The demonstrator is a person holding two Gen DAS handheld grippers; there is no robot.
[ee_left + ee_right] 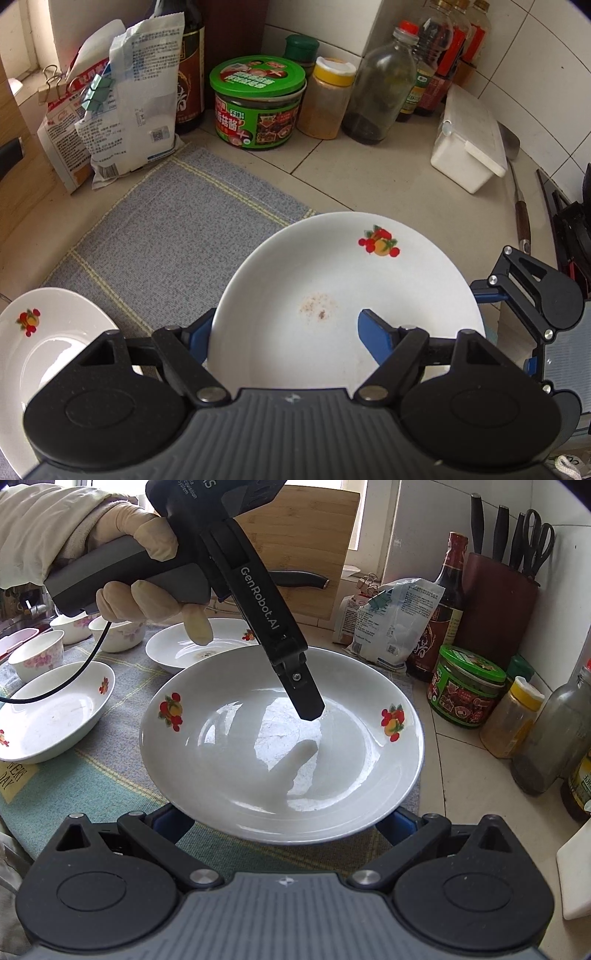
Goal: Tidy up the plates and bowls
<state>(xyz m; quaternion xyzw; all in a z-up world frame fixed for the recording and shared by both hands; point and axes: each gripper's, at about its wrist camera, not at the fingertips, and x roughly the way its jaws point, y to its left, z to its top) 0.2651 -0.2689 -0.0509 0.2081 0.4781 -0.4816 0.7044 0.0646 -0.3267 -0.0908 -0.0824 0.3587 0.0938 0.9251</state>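
Note:
A white plate with fruit prints and a few crumbs in its middle hangs tilted above the counter. My left gripper is shut on the plate's rim, one blue finger inside the dish and the other under it. The right wrist view shows the same plate, the left gripper with its black finger pressed into the dish, and a gloved hand on its handle. My right gripper is open, its blue fingers spread wide beneath the plate's near rim with the tips hidden. It also shows in the left wrist view as the right gripper by the plate's right edge.
Two more fruit-print plates and three flowered bowls stand on the checked cloth. A grey mat lies ahead. Jars, bottles, bags, a white box and a knife block line the wall.

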